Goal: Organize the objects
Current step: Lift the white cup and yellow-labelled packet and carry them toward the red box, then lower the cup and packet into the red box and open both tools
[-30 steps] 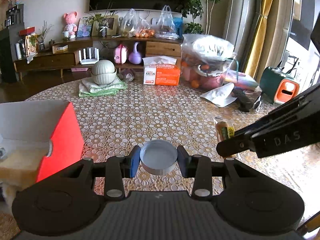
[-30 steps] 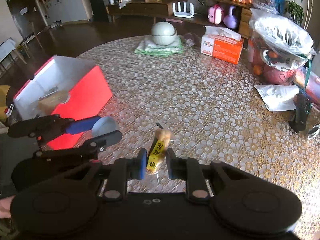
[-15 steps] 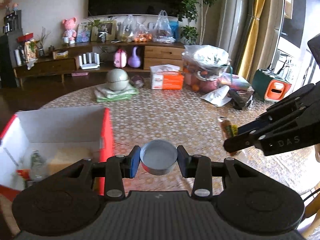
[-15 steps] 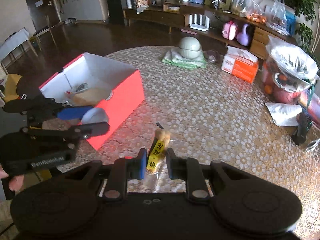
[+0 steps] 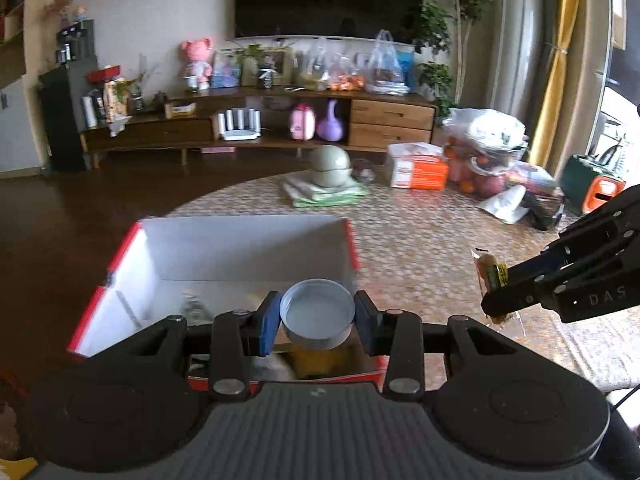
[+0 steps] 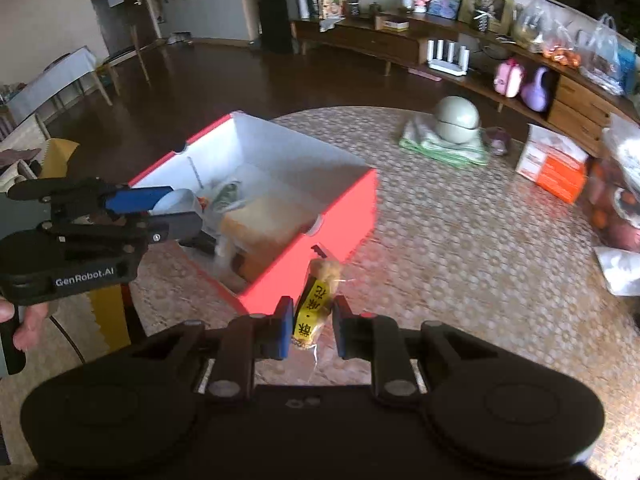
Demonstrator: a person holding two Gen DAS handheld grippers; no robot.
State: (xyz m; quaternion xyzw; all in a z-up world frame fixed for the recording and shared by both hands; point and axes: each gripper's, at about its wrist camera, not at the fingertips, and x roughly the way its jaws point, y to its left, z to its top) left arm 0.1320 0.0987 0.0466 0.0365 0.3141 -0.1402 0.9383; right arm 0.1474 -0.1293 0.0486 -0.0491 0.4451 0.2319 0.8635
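Note:
My left gripper (image 5: 318, 316) is shut on a round grey lid (image 5: 318, 312) and hangs over the near end of the red box (image 5: 354, 240). From the right wrist view the same left gripper (image 6: 176, 210) sits above the red box (image 6: 340, 216), which holds a tan block (image 6: 260, 220) and a clear packet (image 6: 226, 196). My right gripper (image 6: 310, 320) is shut on a snack packet with a yellow label (image 6: 314, 304), raised just outside the box's near red wall. The left wrist view shows the snack packet (image 5: 490, 276) in the right gripper (image 5: 496, 300) to the box's right.
On the round patterned table (image 6: 460, 248) stand a green bowl set on a folded cloth (image 6: 452, 128), an orange tissue box (image 6: 554, 166), bags of fruit (image 5: 484, 152) and a white wrapper (image 5: 504, 206). A hand (image 6: 24, 320) holds the left gripper. A TV cabinet (image 5: 260, 120) lies beyond.
Both grippers have moved left toward the red box. The left one with the lid is now over the box's inside; the right one with the snack packet is close to its red wall.

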